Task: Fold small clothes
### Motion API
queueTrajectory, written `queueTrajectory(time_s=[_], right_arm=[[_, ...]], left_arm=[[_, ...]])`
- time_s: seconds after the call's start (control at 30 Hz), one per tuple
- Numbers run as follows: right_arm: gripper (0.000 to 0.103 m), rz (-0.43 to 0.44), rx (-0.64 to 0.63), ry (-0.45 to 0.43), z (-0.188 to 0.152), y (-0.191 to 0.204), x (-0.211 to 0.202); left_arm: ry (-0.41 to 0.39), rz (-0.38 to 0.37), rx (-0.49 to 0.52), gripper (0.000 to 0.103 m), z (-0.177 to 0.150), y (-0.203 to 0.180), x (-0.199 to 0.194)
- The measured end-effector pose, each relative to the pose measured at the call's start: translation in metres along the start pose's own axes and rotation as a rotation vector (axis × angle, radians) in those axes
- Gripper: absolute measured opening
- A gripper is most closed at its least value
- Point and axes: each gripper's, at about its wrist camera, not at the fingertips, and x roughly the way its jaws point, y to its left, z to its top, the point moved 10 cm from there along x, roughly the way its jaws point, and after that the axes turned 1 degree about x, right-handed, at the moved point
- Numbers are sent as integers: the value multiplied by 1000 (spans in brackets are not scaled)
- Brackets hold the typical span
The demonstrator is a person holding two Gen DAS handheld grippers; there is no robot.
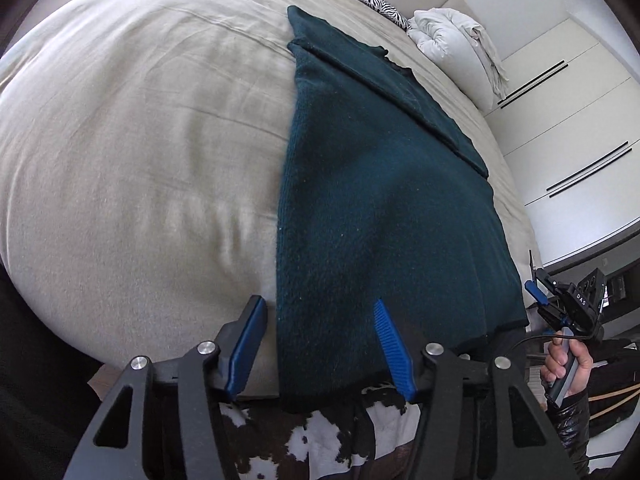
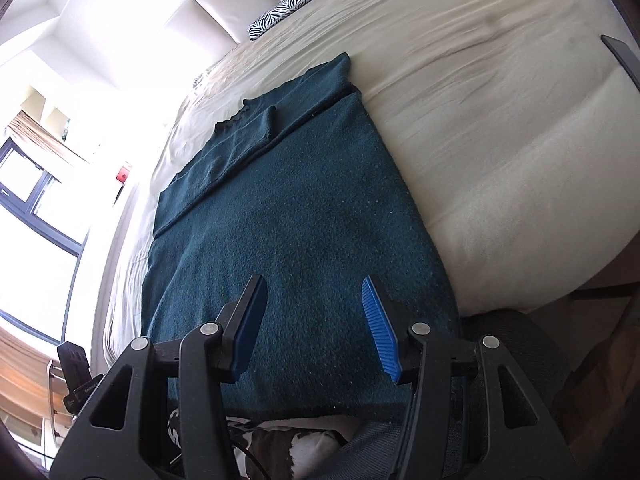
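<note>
The left tongs [image 1: 320, 344] hang spread above the near hem of the dark teal sweater [image 1: 380, 200], pinching nothing; the right tongs [image 2: 316, 328] are spread too, over the same hem further along. The sweater lies flat on the beige bed [image 1: 140, 140], hem toward the person, one sleeve [image 2: 244, 132] already folded over its body. I'd say the lengthwise folds are done; next, both tongs need to nip the hem corners and carry them toward the collar.

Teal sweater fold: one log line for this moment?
garment: teal sweater flat on bed, sleeve folded in | left gripper: open, empty | right gripper: open, empty
</note>
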Motion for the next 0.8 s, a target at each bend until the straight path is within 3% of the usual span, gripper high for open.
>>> queueTrajectory(time_s=[0.07,0.23,0.37,0.47,0.8], right_arm=[[49,-8,5,6,-1,-4,-3],[49,-40,22,9,-6,-20,-19],[49,-73,53,22,-5,-40,-29],[49,-95,76,77,-11,-53,-26],[47,-117,76,192,-26,-57,-11]], left_arm=[[18,-12,-2,47,-6,-3,2],[33,-18,5,40,-8,-4,5],[47,-11,0,20,-9,1,6],[53,-18,2,14,-11,1,8],[61,-16,7,11,-11,2,7]])
